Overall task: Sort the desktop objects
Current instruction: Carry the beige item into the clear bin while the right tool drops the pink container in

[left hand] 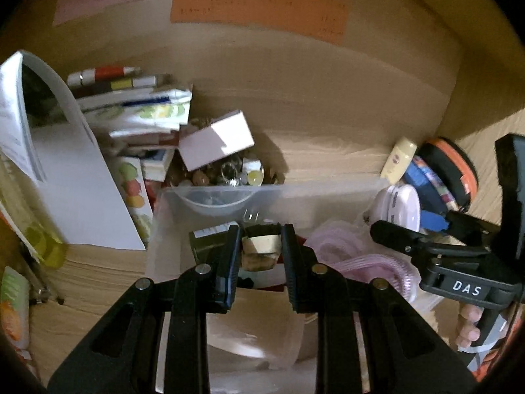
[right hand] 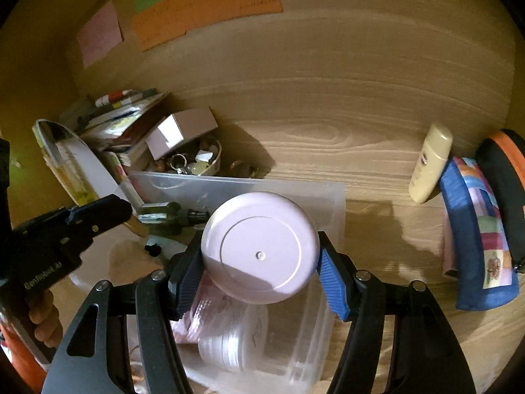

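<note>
- The right gripper [right hand: 261, 271] was closed on a round pale-pink jar [right hand: 261, 248], its blue-ribbed pads pressing the jar's two sides and the flat circular face turned toward the camera.
- That jar hung over the clear plastic bin [right hand: 328, 203], above a pink mesh item [right hand: 210, 298] and a clear tub [right hand: 229, 344] lying inside the bin.
- The left gripper [left hand: 261, 246] was closed on a small dark bottle with a gold label [left hand: 262, 246], pinched between its two fingers just inside the bin's near part.
- In the right wrist view the same bottle [right hand: 160, 218] jutted sideways from the left gripper's fingertips, over the bin's left end.
- Behind the bin sat a dish of small trinkets [left hand: 226, 174] with a white box [left hand: 216, 141] tilted on top of it.
- Left of that lay a pile of books and papers [left hand: 137, 111], with a curled white sheet [left hand: 75, 190] in front.
- To the right on the wooden desk [right hand: 328, 131], a cream tube [right hand: 430, 164] leaned beside a blue patchwork pouch [right hand: 475, 239] and a black-and-orange case [right hand: 505, 177].
- Coloured paper notes [right hand: 210, 3] were stuck on the back wall.
</note>
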The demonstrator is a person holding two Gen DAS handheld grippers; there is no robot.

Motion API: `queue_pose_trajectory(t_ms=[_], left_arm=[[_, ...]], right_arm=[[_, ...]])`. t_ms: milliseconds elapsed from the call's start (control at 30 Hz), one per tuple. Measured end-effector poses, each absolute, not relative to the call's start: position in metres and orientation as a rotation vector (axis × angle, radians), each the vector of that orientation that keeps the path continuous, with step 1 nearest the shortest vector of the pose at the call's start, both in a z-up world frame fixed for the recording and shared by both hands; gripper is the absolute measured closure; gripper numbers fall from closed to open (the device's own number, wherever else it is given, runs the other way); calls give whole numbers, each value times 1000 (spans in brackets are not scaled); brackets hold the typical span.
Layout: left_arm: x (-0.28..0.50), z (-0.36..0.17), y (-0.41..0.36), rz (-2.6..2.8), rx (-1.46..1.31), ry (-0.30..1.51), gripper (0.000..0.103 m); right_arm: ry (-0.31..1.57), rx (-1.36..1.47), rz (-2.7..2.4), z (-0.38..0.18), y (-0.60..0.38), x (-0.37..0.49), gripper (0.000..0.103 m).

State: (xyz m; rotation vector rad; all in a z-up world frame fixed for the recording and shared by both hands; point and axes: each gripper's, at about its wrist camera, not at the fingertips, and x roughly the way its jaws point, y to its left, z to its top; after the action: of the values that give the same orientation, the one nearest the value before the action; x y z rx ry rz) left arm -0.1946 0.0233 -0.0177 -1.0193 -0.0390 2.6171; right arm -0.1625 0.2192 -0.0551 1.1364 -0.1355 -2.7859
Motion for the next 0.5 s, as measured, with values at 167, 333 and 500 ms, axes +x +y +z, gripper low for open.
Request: queue_pose_trajectory(t_ms=[167, 333, 500], left_arm=[[-199, -30, 25, 2598, -1057, -27, 79], [-198, -34, 31, 2595, -1065, 17, 79], [-196, -35, 32, 2593, -1062, 34, 77]], right_arm=[[-33, 1133, -2809, -62, 209, -163, 43], [-10, 1140, -2801, -66, 207, -165, 43], [16, 1139, -2800, -65, 203, -164, 37]])
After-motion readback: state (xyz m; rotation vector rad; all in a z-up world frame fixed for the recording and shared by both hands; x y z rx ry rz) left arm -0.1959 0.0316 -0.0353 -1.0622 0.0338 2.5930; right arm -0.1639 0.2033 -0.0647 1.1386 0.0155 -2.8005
